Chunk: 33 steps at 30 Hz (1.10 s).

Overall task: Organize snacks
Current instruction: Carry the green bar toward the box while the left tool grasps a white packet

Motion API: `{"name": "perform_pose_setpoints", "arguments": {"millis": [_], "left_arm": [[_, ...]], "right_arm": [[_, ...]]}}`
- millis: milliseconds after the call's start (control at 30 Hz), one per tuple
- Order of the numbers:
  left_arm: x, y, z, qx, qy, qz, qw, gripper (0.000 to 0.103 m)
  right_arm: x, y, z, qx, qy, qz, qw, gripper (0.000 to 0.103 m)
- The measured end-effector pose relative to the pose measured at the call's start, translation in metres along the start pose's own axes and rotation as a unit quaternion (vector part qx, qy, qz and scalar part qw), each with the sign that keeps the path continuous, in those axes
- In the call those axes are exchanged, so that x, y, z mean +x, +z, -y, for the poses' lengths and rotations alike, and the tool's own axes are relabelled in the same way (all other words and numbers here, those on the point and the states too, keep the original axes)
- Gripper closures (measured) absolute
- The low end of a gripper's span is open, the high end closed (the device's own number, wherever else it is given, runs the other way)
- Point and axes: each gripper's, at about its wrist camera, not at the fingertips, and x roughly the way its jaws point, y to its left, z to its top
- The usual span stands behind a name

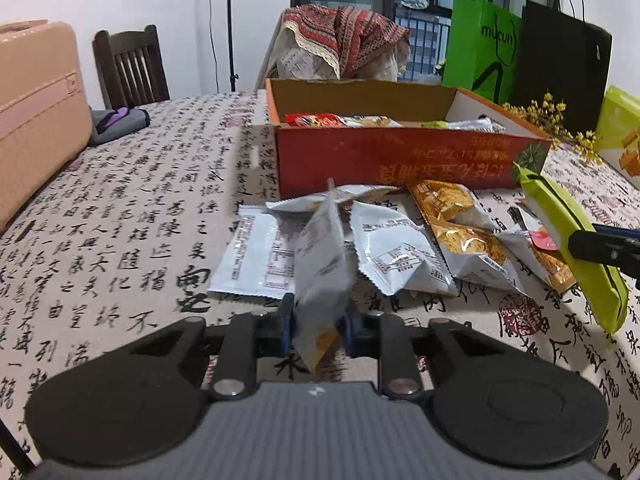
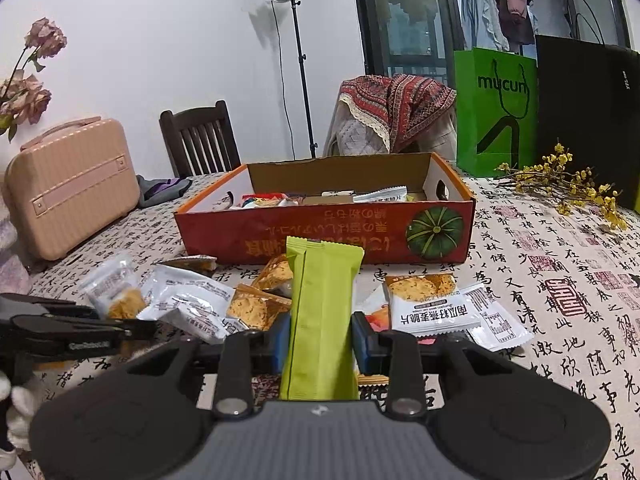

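Two gripped snacks: white packet (image 1: 320, 264), green bar (image 2: 322, 320).

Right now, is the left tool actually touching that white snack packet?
Touching. The left wrist view shows the left tool shut on the white snack packet, both blue pads pressed against its sides, with the packet standing up between them.

My left hand-held gripper (image 1: 318, 326) at bottom centre of its own view, pointing forward and down toward table (image 1: 120, 208), blue pads pinched on upright white snack packet (image 1: 320, 272). Same gripper seen side-on at left edge of right view. My right hand-held gripper (image 2: 320, 340) at bottom centre of its view, tilted down, jaws clamped on upright green snack bar (image 2: 322, 312). White-gloved hand (image 2: 16, 408) at lower left edge.
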Motion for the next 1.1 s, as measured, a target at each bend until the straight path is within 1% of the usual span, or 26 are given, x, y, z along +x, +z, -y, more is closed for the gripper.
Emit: {"name": "perform_pose_setpoints", "arguments": {"millis": [300, 567, 767, 1100], "left_arm": [[-0.024, 0.0, -0.006, -0.01, -0.003, 0.031, 0.9995, 0.082], [-0.042, 0.01, -0.004, -0.022, -0.012, 0.066, 0.9975, 0.082], [-0.048, 0.023, -0.003, -0.039, -0.025, 0.091, 0.9948, 0.082], [-0.046, 0.06, 0.012, -0.05, -0.043, 0.125, 0.99, 0.082]], "right_arm": [[-0.005, 0.003, 0.0, -0.004, 0.001, 0.002, 1.0, 0.072], [-0.008, 0.008, 0.002, -0.002, -0.004, 0.01, 1.0, 0.071], [-0.01, 0.023, 0.0, -0.011, -0.006, 0.027, 1.0, 0.072], [-0.001, 0.06, -0.004, -0.012, 0.005, 0.052, 0.999, 0.071]]}}
